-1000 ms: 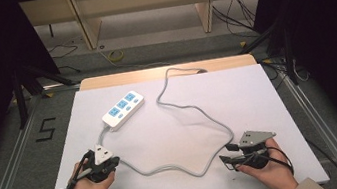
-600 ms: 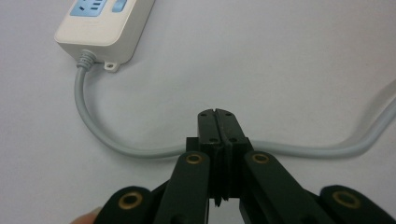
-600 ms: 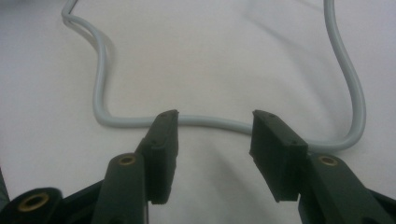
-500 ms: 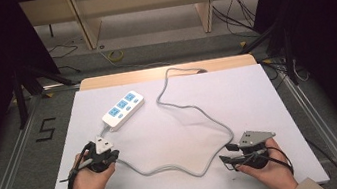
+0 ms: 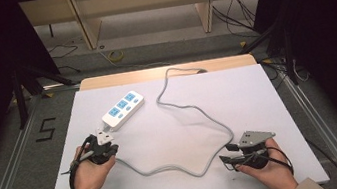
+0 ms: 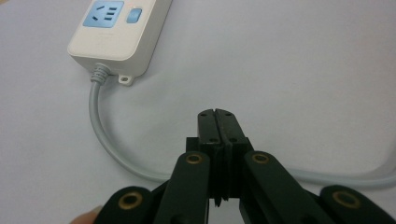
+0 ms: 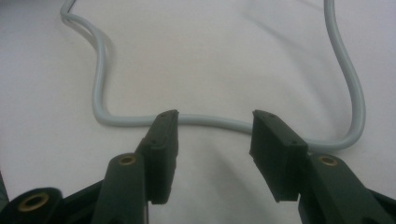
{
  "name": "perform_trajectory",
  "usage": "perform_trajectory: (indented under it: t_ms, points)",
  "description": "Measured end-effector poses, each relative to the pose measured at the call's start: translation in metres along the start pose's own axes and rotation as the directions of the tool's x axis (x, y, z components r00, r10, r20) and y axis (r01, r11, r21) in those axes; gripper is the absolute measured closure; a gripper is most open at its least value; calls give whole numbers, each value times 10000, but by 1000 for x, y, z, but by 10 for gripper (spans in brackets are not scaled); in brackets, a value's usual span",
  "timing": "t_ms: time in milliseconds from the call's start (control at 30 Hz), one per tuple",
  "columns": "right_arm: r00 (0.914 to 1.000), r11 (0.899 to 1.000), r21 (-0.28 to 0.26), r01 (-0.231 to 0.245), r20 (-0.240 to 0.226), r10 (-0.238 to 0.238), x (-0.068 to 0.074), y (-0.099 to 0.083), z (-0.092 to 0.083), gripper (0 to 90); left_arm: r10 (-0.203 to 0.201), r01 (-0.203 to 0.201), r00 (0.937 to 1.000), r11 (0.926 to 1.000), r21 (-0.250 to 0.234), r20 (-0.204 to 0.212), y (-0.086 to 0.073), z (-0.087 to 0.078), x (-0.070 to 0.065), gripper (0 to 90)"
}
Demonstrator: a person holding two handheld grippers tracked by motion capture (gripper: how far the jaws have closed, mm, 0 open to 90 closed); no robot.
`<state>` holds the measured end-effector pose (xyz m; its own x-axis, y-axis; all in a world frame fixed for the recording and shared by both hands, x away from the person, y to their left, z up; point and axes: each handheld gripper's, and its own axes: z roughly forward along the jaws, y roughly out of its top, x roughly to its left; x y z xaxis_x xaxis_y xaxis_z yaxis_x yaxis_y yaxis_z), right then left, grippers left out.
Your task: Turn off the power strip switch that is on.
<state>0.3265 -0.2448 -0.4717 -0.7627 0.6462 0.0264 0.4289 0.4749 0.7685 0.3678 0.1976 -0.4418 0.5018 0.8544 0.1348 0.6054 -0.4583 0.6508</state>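
Both grippers hold nothing yet, so the work seems only at its start. Left gripper [image 6: 217,113] has its jaws pressed together, empty, just short of the power strip [image 6: 119,33]. Right gripper [image 7: 214,130] stands wide open, with the grey cable [image 7: 210,122] lying on the table just beyond its tips, untouched.

The table [image 5: 257,91] is bare white over most of its top; the right and far right parts lie free for a hand to pass. The power strip [image 5: 123,110] sits at the left rear, just ahead of the left gripper [image 5: 101,144], blocking a straight push forward there. The grey cord [image 5: 194,111] snakes from the strip across the middle to the rear edge, crossing just in front of the right gripper [image 5: 228,153].
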Motion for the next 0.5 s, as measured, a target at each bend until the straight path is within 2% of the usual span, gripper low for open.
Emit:
perform_trajectory:
  t_ms: [500]
  points:
    - [10000, 10000, -19, 11, 2, -11, 0, 0, 0, 522, 156, -152, 9997, 9997, 206, -190, 11, 8, 5, 897]
